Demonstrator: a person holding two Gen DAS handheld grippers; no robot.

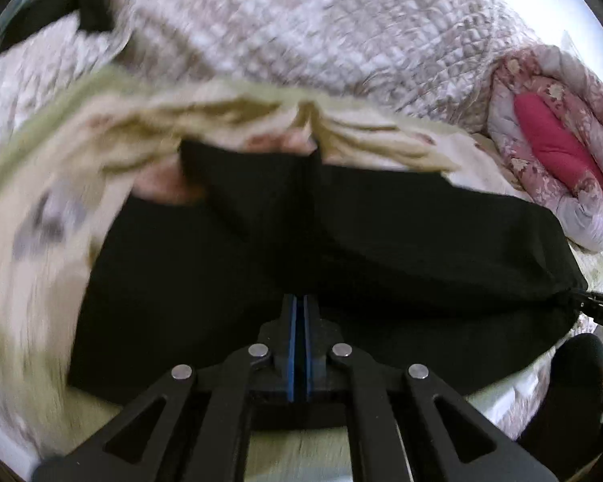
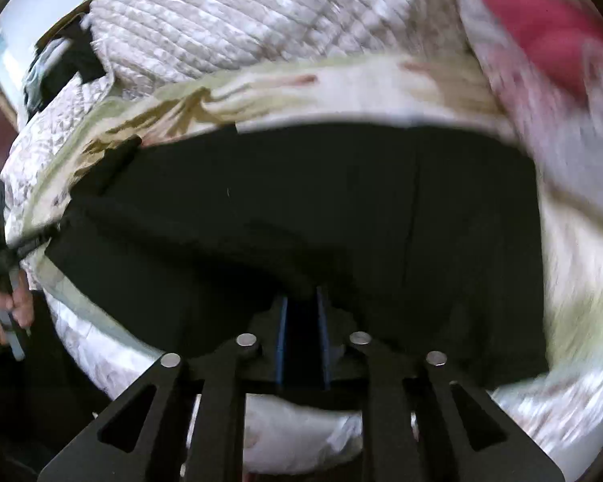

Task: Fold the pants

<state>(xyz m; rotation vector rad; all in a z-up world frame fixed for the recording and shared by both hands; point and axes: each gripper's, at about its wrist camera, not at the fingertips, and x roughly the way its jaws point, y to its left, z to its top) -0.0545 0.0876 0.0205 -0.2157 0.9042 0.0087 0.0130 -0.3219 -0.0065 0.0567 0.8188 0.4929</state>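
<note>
Black soft cloth pants (image 1: 341,249) lie spread on the bed, right in front of both tools. The left gripper (image 1: 300,305) has its two blue pads pressed flat together, and no cloth shows between them where they can be seen; their tips are lost against the dark cloth. The right gripper (image 2: 301,301) has its blue pads a little apart with something dark in the gap, but I cannot tell if that is a pinch of the pants or just shadow.

Around the pants is a cream bed sheet with faded flowers (image 1: 32,265), bunched into wrinkles along the far edge. Past that lies a pale pink-and-white quilted blanket (image 1: 301,32). Off to the side sits a rolled flowery comforter with a red inside (image 1: 550,140). In the right view a hand (image 2: 8,313) shows at the left edge, holding the other tool.

The pants look light and floppy. They will sag and crease if lifted from the middle. My guess is that the best place to hold them is at an edge, near a corner, one tool on each side, so the cloth stays flat while it is turned over.
</note>
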